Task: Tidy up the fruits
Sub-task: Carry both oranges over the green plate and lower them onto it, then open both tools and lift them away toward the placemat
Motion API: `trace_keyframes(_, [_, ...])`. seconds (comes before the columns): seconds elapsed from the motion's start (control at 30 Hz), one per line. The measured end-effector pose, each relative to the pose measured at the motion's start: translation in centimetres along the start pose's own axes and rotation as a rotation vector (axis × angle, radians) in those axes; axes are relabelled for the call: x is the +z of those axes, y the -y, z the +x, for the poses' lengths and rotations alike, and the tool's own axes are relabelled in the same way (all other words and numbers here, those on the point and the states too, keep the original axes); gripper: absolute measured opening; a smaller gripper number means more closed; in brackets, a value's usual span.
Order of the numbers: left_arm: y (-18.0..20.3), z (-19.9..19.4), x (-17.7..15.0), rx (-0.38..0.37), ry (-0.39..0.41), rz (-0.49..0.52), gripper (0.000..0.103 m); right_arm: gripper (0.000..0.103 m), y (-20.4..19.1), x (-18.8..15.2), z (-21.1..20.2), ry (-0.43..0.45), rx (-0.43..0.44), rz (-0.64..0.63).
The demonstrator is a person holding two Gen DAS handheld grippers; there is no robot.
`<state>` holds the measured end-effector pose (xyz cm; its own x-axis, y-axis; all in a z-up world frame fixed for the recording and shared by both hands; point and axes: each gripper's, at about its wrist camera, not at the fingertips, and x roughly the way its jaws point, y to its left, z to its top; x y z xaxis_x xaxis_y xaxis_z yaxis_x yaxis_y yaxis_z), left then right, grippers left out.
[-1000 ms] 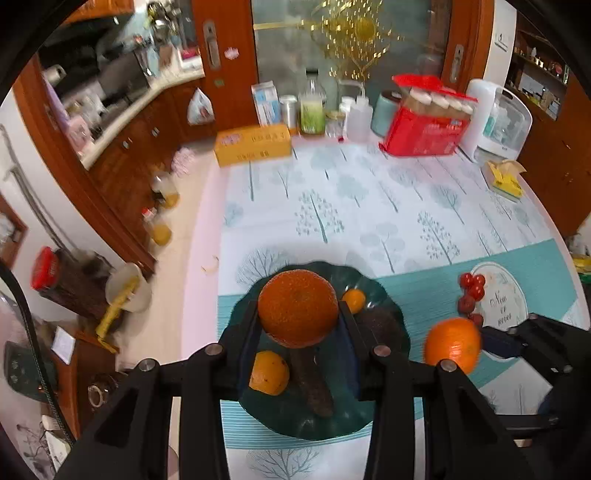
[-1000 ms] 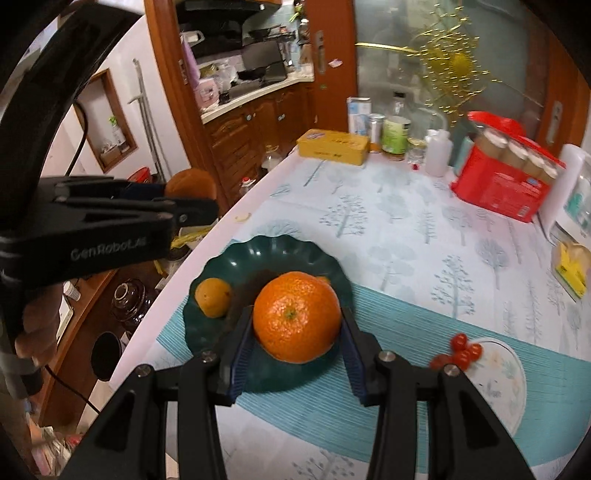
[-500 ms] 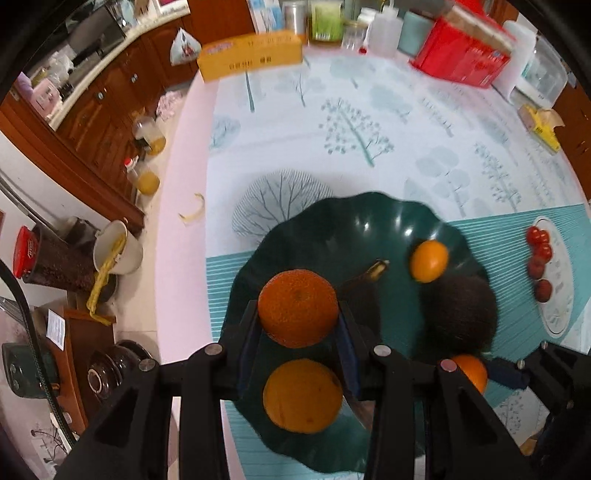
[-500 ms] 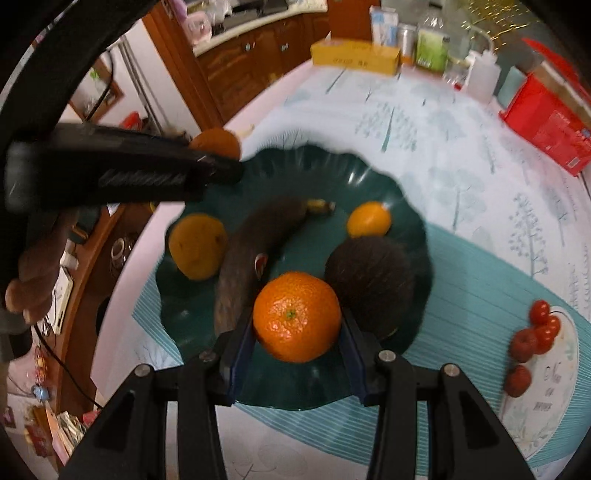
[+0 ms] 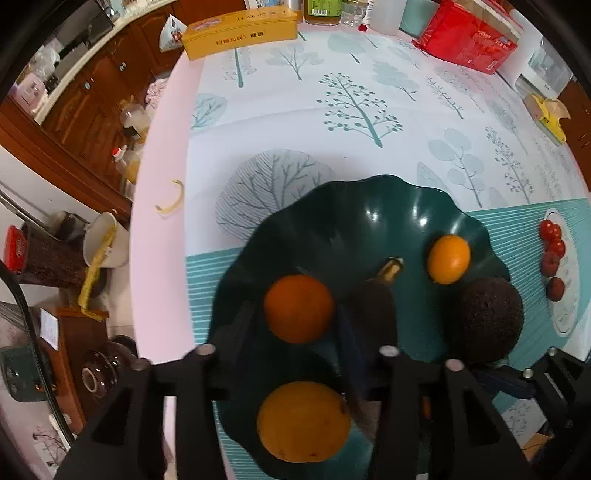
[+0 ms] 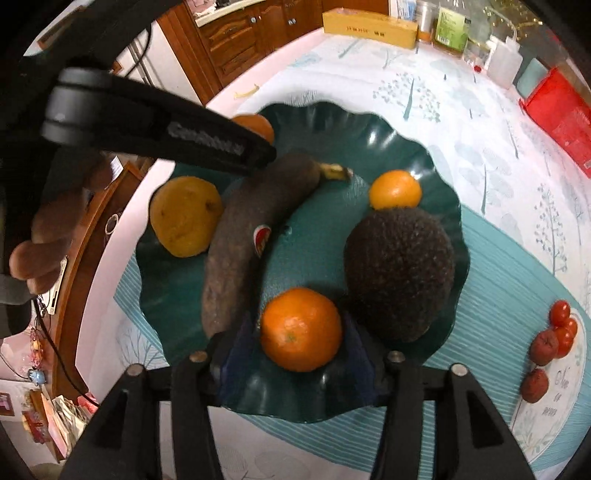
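A dark green wavy plate point(image 5: 369, 214) point(image 6: 332, 122) holds a browned banana point(image 6: 243, 251), a dark avocado point(image 6: 399, 273) point(image 5: 487, 317), a small orange point(image 5: 448, 258) point(image 6: 395, 190) and a yellow-orange fruit point(image 5: 303, 421) point(image 6: 184, 216). My left gripper point(image 5: 295, 321) points down over the plate's left side. Its jaws are opening, and a dark orange point(image 5: 299, 308) lies between them with thin gaps at the pads. My right gripper point(image 6: 301, 332) stands over the plate's near rim. Its jaws are opening too, around a bright orange point(image 6: 301, 328) that rests on the plate.
Cherry tomatoes and red dates point(image 5: 552, 254) point(image 6: 554, 332) sit on a small white plate at the right. A yellow box point(image 5: 240, 33), bottles and a red package point(image 5: 465, 37) line the table's far side. The table's pink edge point(image 5: 155, 221) runs close on the left.
Both grippers have come down onto the green plate, each with its orange. Their jaws have since widened, so the pads now stand just off the oranges.
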<state>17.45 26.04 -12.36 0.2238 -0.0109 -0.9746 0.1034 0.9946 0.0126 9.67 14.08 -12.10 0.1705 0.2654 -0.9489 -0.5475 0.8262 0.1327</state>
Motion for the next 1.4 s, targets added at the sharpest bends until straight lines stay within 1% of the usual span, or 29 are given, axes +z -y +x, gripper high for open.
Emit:
trace_keyframes(0.03, [-0.1,-0.1,0.0,0.021,0.006,0.003,0.061,0.058,-0.2,0.0,-0.3,0.008,0.001,-0.005])
trace_keyframes(0.07, [-0.2,-0.1,-0.1,0.036,0.01,0.003,0.066,0.059,-0.4,-0.1,-0.5,0.015,-0.004,-0.01])
trace_keyframes(0.2, [-0.8,-0.3,-0.2,0.019,0.007,-0.017,0.069,0.061,-0.7,0.0,-1.1,0.03,-0.003,-0.021])
trace_keyframes(0.33, [-0.8,-0.6,-0.3,0.031,0.016,-0.02,0.077,0.061,-0.6,-0.2,-1.9,0.046,0.001,-0.024])
trace_keyframes(0.4, [-0.6,-0.8,-0.4,0.03,0.02,-0.019,0.083,0.061,-0.6,-0.5,-2.1,0.053,0.0,-0.025])
trace_keyframes(0.43, [-0.5,-1.0,-0.5,0.026,0.022,-0.015,0.088,0.061,-0.6,-0.6,-2.3,0.053,0.0,-0.024])
trace_keyframes(0.47, [-0.3,-1.3,-0.6,0.025,0.028,-0.009,0.089,0.061,-0.4,-0.6,-2.4,0.053,0.003,-0.021])
trace_keyframes(0.67, [1.0,-3.0,-0.8,0.042,0.059,0.024,0.094,0.061,0.3,-0.5,-2.8,0.071,0.009,-0.007])
trace_keyframes(0.8, [1.8,-4.3,-1.3,0.031,0.075,0.026,0.095,0.061,0.8,-1.0,-3.3,0.082,0.006,0.003])
trace_keyframes(1.0, [3.8,-7.3,-3.0,-0.001,0.112,0.052,0.095,0.061,1.9,-2.7,-5.0,0.114,-0.006,0.038])
trace_keyframes(1.23, [8.2,-10.6,-4.9,-0.066,0.152,0.117,0.095,0.061,4.6,-5.7,-7.4,0.148,-0.049,0.113])
trace_keyframes(1.4, [12.1,-12.8,-4.7,-0.107,0.183,0.184,0.095,0.061,7.5,-8.2,-9.9,0.184,-0.103,0.189])
